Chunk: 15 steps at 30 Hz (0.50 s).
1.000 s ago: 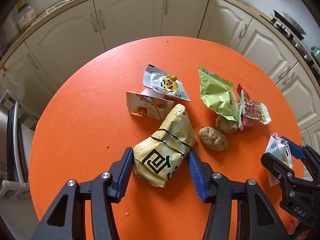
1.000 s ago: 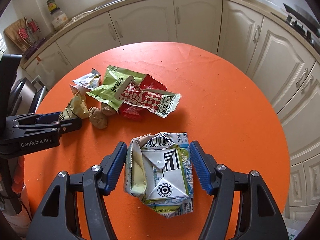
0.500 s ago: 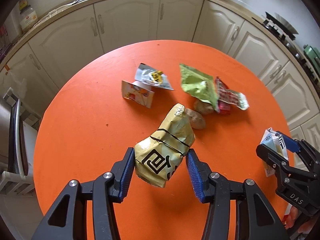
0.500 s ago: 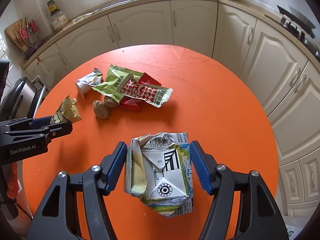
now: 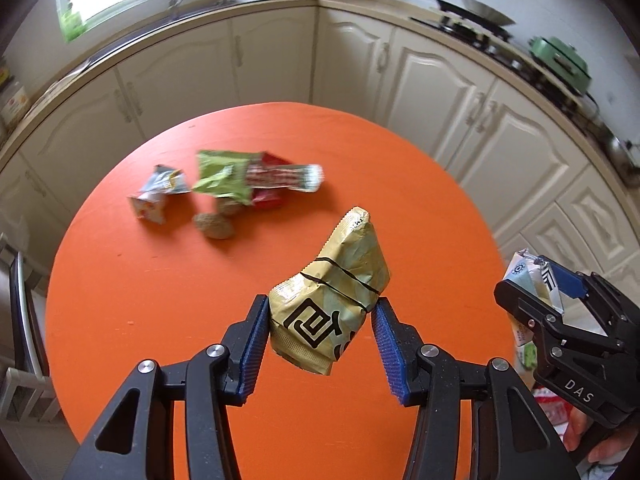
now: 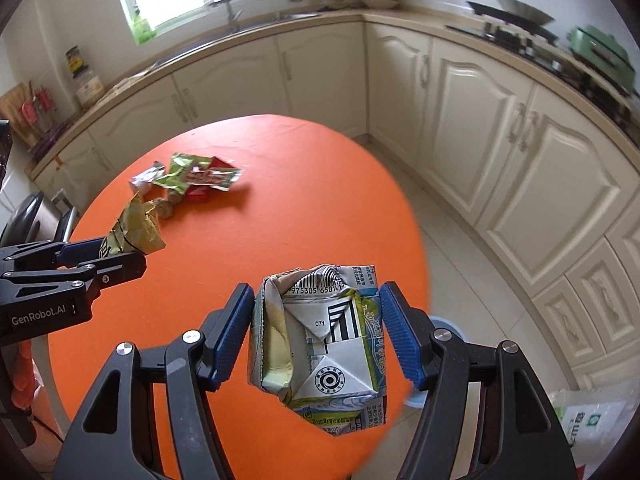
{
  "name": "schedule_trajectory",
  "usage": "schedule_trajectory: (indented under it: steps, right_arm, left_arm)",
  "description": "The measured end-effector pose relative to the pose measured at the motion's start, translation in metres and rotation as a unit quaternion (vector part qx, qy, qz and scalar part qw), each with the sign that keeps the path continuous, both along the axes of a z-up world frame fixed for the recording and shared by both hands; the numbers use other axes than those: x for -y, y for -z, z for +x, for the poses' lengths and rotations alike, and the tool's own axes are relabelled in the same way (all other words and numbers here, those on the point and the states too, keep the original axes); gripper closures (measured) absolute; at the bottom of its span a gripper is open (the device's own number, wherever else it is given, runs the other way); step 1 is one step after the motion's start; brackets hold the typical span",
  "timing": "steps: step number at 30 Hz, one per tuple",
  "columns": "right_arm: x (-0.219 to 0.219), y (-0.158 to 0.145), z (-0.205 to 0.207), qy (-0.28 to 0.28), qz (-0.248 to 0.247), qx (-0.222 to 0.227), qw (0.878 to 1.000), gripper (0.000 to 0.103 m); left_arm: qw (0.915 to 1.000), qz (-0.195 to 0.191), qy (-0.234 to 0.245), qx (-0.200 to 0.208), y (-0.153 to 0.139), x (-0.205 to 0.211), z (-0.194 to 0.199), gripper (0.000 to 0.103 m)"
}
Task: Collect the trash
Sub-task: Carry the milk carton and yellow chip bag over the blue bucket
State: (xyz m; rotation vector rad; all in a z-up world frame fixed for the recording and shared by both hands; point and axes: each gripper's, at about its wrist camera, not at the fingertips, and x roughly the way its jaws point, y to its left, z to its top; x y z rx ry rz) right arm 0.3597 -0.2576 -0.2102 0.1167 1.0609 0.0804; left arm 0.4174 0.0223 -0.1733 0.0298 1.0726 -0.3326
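1. On the far left of the round orange table (image 5: 160, 312) lies a small silver and white wrapper (image 5: 158, 194), its print too blurred to read.
2. Just to its right a green packet (image 5: 224, 178) overlaps a red and white checked wrapper (image 5: 286, 176), and a red piece shows beneath them.
3. Two brown lumps (image 5: 214, 226) lie on the table at the near edge of that pile, touching the green packet.
4. The left gripper (image 5: 320, 326) holds a crumpled yellow snack bag (image 5: 336, 292) clear above the table; both blue pads press its lower end, and its crimped top sticks up and away. In the right wrist view the same bag (image 6: 134, 228) sits in that gripper at the left edge, nearer than the pile.
5. The right gripper (image 6: 318, 332) clamps a flattened drink carton (image 6: 320, 344) between its blue pads, barcode at the far end. It hangs over the near right edge of the table (image 6: 280, 200), partly above the tiled floor (image 6: 460, 248).
6. In the left wrist view that carton (image 5: 528, 280) shows at far right, beyond the table's rim, in the black gripper marked DAS.
7. Cream cabinets (image 6: 480, 128) curve around the far side and the right.
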Motion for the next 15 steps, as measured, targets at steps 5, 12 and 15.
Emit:
schedule_trajectory:
  steps: [5, 12, 15]
  right_arm:
    - [0.059, -0.006, -0.037, 0.057, 0.000, 0.006, 0.998, 0.037]
    - [0.155, -0.006, -0.088, 0.155, 0.002, 0.003, 0.988, 0.037]
    - [0.190, -0.001, -0.104, 0.190, 0.003, -0.005, 0.982, 0.037]
  left_arm:
    - [0.9979, 0.007, 0.065, 0.006, -0.008, 0.071, -0.017, 0.056]
    - [0.9882, 0.024, 0.151, -0.008, 0.002, 0.168, -0.024, 0.056]
    - [0.9835, 0.032, 0.177, -0.021, 0.010, 0.204, -0.024, 0.056]
